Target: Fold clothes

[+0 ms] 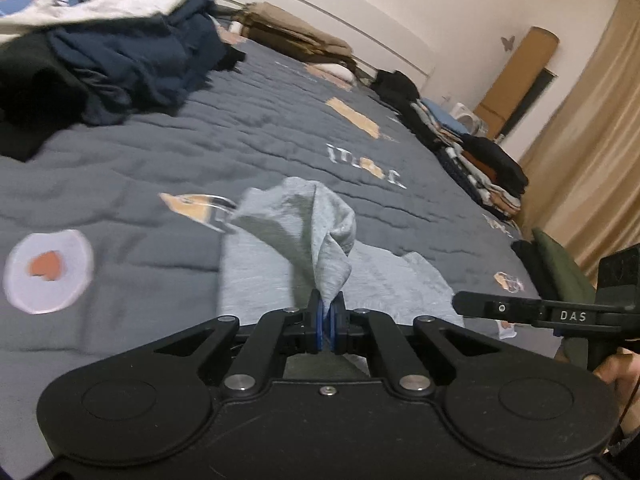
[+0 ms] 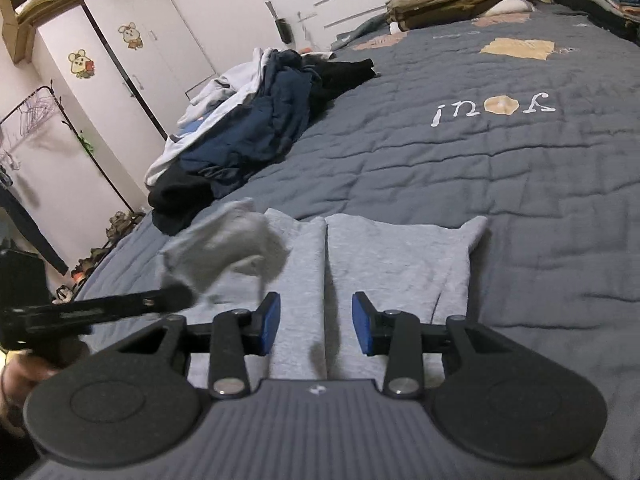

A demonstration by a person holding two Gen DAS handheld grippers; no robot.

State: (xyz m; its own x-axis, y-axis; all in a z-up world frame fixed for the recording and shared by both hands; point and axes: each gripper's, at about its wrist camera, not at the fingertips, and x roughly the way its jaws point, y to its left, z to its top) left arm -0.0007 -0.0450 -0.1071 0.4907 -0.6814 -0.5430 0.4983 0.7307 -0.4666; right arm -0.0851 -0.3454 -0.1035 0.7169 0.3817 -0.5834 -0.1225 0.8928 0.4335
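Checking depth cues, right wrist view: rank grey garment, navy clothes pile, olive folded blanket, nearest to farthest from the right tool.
1. Grey garment, directly under the right tool.
2. Navy clothes pile, left, mid-bed.
3. Olive folded blanket, far end by the wall.

Black tongs (image 1: 326, 322) — blue pads (image 2: 270, 322), silver screws — "DAS" marking.
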